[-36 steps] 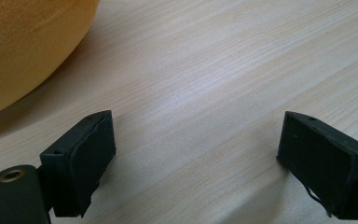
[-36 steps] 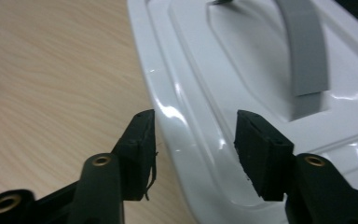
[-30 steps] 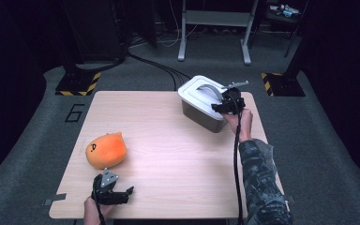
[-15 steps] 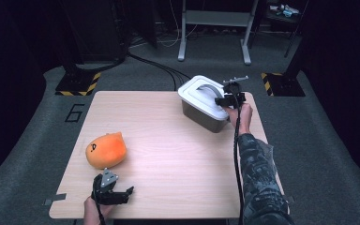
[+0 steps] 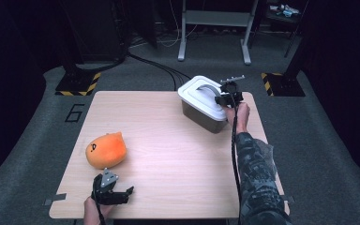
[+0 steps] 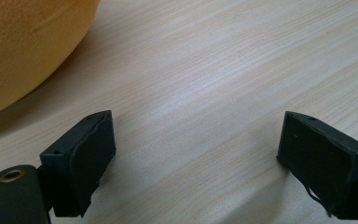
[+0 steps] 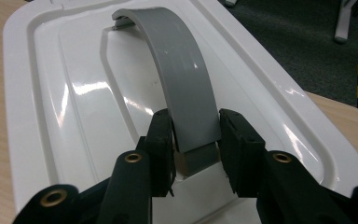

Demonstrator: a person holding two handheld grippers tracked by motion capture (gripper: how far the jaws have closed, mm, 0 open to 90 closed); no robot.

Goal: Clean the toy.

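My right forearm reaches forward along the right side of the table (image 5: 168, 136), with the sleeve above the wood and my right hand (image 5: 240, 114) just beside the container. The right gripper (image 7: 196, 140) points at the white lid (image 7: 74, 93) of the dark plastic container (image 5: 205, 117), which stands at the far right corner of the table, close to both edges there. Its jaws have just been closing, and the near end of the grey arched handle (image 7: 186, 79) is between them. In the right gripper view both pads lie against the sides of this handle, so I am grasping it. The handle rises in an arch over the middle of the lid, and the raised rim of the lid goes around it on all sides.

My left hand (image 5: 93, 213) is low at the near edge of the table. The left gripper (image 6: 196, 158) rests just above the wood with its jaws wide apart and nothing between them. The orange plush toy (image 5: 105, 150) lies just beyond it, near but apart. Between the toy and the container the wood is bare and wide.
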